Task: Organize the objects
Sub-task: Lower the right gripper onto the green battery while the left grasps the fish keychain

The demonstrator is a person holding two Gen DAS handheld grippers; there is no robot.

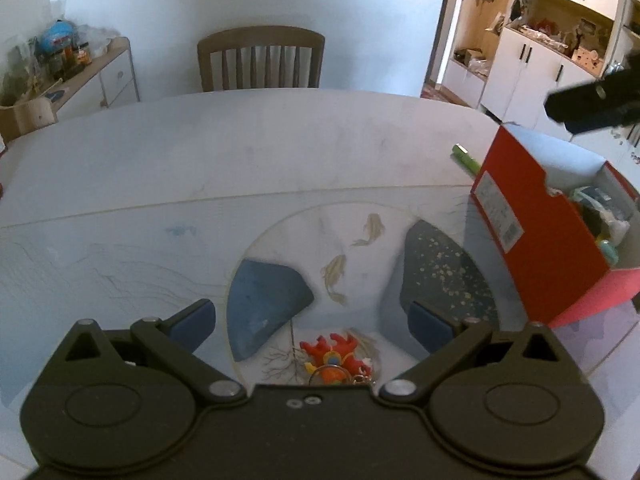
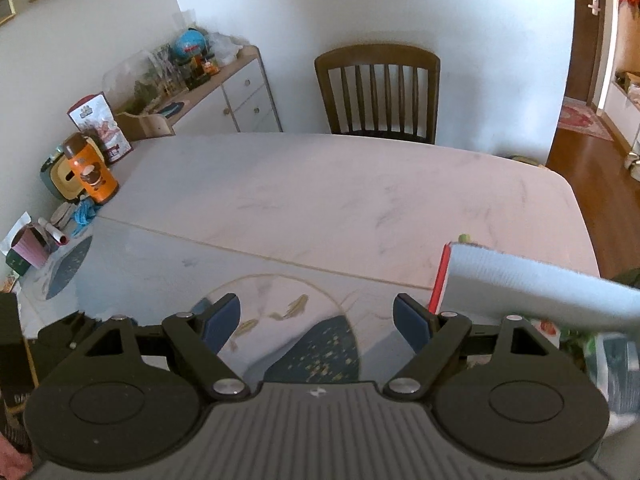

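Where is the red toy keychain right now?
In the left wrist view, the red toy keychain lies on the table mat, low centre, just under the open left gripper, left of the red box.

Left claw [image 1: 312,326]: fingers spread wide, nothing between the blue pads [image 1: 196,326]. Right claw [image 2: 316,320]: likewise wide apart, empty, held level.

I saw a wooden chair [image 2: 378,94] at the table's [image 2: 340,184] far edge. Sideboard [image 2: 236,92] by the wall carried a globe [image 2: 191,43]; orange flask [image 2: 91,174] stood at the table's left end.
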